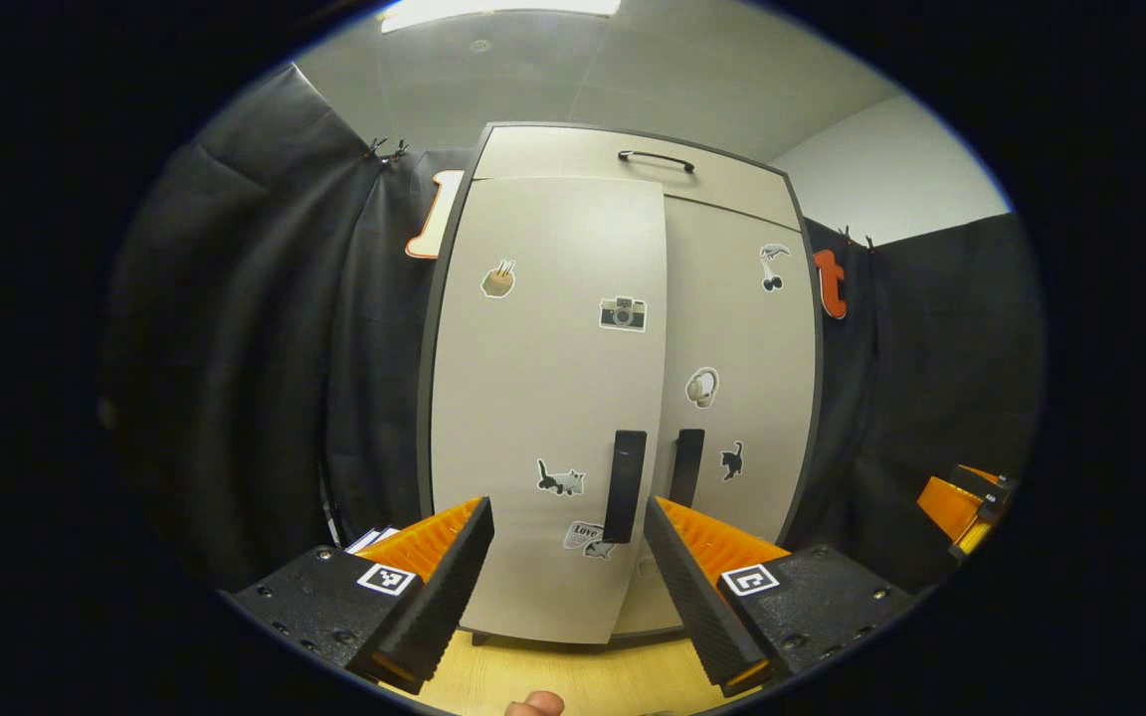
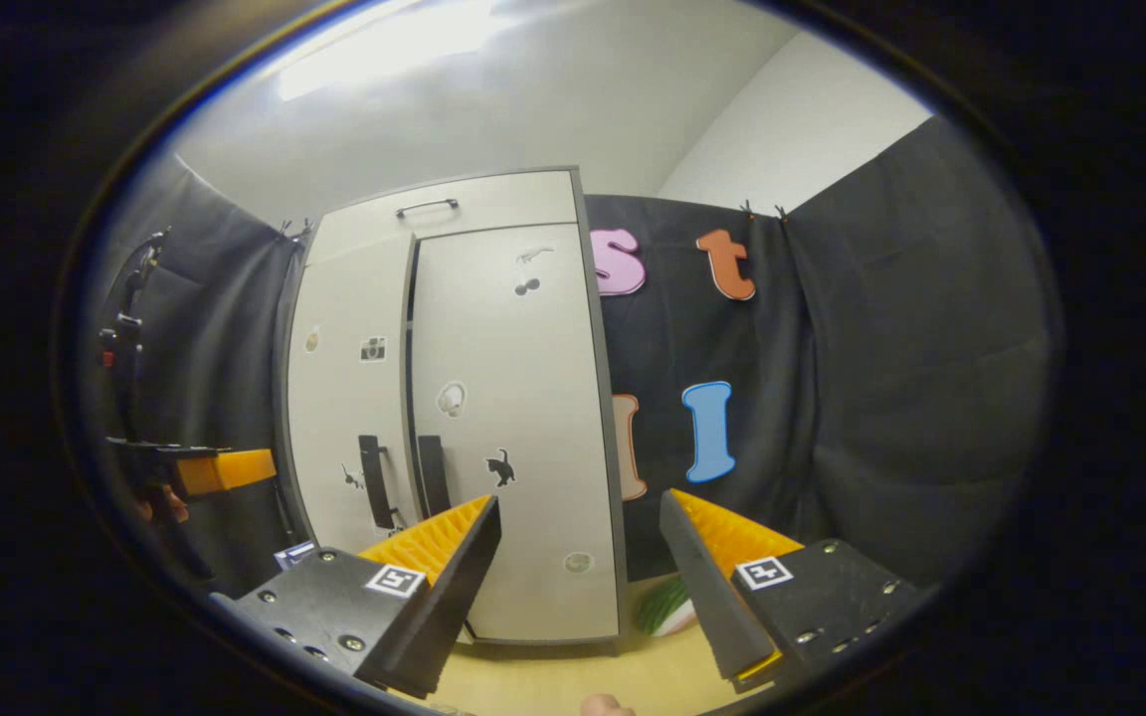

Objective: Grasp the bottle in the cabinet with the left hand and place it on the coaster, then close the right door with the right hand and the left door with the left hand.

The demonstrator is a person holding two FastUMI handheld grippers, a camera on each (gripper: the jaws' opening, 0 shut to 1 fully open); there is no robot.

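1. Left gripper view, left tool (image 1: 567, 557): two fingers spread apart at the bottom, nothing between them, pointed at the cabinet (image 1: 623, 388).
2. Left gripper view, cabinet: pale, tall, standing on a wooden tabletop (image 1: 573, 676) against the black cloth wall. A top panel with a dark curved handle (image 1: 656, 159) sits above the two doors.
3. Left gripper view, left door (image 1: 548, 398): slightly ajar, its lower edge standing forward of the right door (image 1: 742, 378). It carries a dark vertical handle (image 1: 625, 485), which shows in the gap between the tool's fingers, farther off and apart from them. Stickers on it: a camera, a cat, others.
4. Left gripper view, right door: flush with the frame, with its own dark vertical handle (image 1: 687, 465) just beside the left one. Stickers: headphones, a small black cat.
5. Left gripper view, right tool (image 1: 966, 502): seen at the far right edge, well apart from the cabinet; whether its fingers are apart cannot be told here.
6. Right gripper view, right tool (image 2: 578, 562): fingers spread apart, holding nothing, aimed at the cabinet's right side.
7. Right gripper view, cabinet (image 2: 454, 398): ahead and left of the tool; a green-and-white item (image 2: 668, 609) lies on the tabletop just right of its base, behind the tool's right finger.
8. Right gripper view, left tool (image 2: 225, 469): at the far left, near the left door, held by a hand.
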